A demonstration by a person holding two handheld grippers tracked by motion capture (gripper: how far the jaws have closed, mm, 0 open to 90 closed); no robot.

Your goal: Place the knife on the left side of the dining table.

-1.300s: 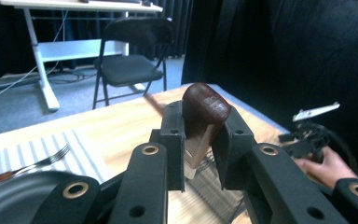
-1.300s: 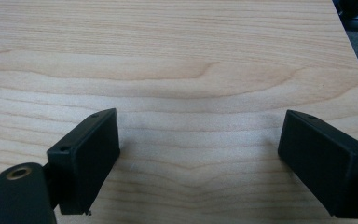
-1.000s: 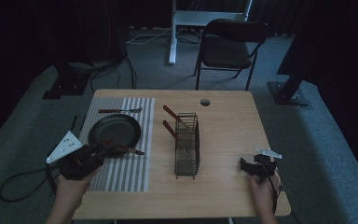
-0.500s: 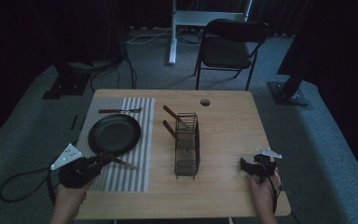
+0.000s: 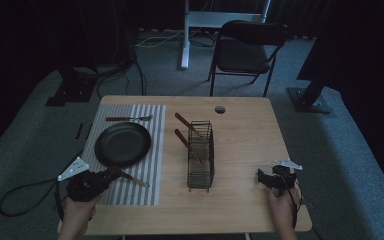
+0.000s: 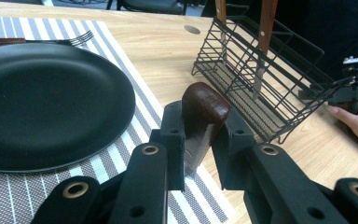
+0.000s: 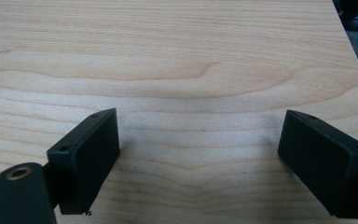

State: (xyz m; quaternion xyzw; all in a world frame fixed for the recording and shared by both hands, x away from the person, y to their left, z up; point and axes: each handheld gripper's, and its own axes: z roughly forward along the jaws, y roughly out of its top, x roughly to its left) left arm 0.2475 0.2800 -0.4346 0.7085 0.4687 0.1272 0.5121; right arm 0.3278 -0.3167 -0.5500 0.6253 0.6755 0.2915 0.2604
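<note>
My left gripper (image 5: 111, 172) (image 6: 203, 135) is shut on a brown wooden-handled knife (image 6: 204, 108), low over the front of the striped placemat (image 5: 130, 192). The knife (image 5: 132, 179) juts rightward from the jaws, just in front of the black plate (image 5: 122, 144) (image 6: 46, 102). A fork (image 5: 127, 118) (image 6: 74, 39) lies on the mat behind the plate. At the table's front right, my right gripper (image 5: 261, 178) (image 7: 198, 158) rests open over bare wood, with nothing between its jaws.
A black wire rack (image 5: 201, 155) (image 6: 261, 79) stands mid-table with two brown-handled utensils (image 5: 182, 120) sticking out of its far end. A cable hole (image 5: 220, 109) sits near the back edge. A chair (image 5: 245, 50) stands beyond the table.
My left gripper has sunk toward the front of the placemat, with the knife still in it. The right gripper has stayed in place.
</note>
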